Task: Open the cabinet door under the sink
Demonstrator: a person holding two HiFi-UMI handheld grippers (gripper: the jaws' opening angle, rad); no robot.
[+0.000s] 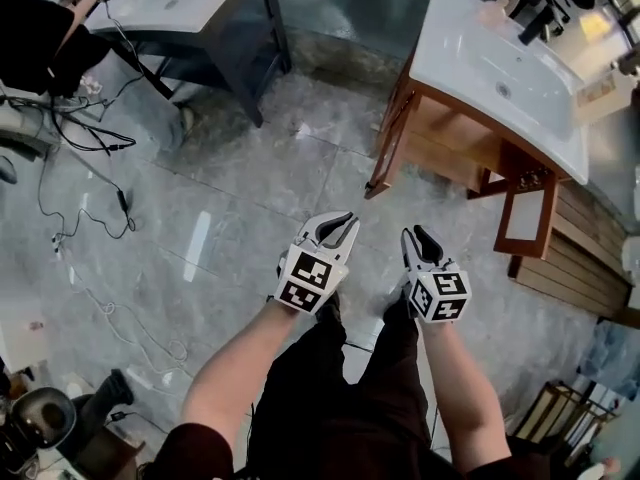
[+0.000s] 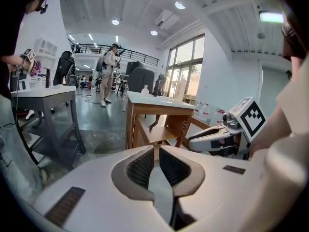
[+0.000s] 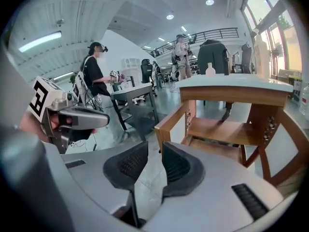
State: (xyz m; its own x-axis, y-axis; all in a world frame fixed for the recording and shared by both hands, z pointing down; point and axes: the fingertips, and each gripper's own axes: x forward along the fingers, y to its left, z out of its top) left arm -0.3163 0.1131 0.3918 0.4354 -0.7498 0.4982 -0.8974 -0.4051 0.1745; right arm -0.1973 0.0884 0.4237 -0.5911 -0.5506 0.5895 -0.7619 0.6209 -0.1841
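The wooden vanity (image 1: pixel 455 133) with a white sink top (image 1: pixel 470 53) stands at the upper right of the head view. Its left door (image 1: pixel 390 138) hangs swung outward and a framed door (image 1: pixel 527 203) stands out at its right side. Both grippers hover over the grey floor well short of it. My left gripper (image 1: pixel 345 221) has its jaws a narrow slit apart with nothing between them (image 2: pixel 155 149). My right gripper (image 1: pixel 413 234) is open and empty (image 3: pixel 155 146). The right gripper view shows the vanity's open shelf (image 3: pixel 227 129) and the swung door (image 3: pixel 175 117) ahead.
A dark grey table (image 1: pixel 200 8) stands at the upper left, with a person in black (image 1: pixel 40 38) beside it. Cables (image 1: pixel 80 168) trail over the floor at the left. Wooden slats (image 1: pixel 570 258) lie to the right of the vanity. Other people stand far off in the hall (image 2: pixel 108 71).
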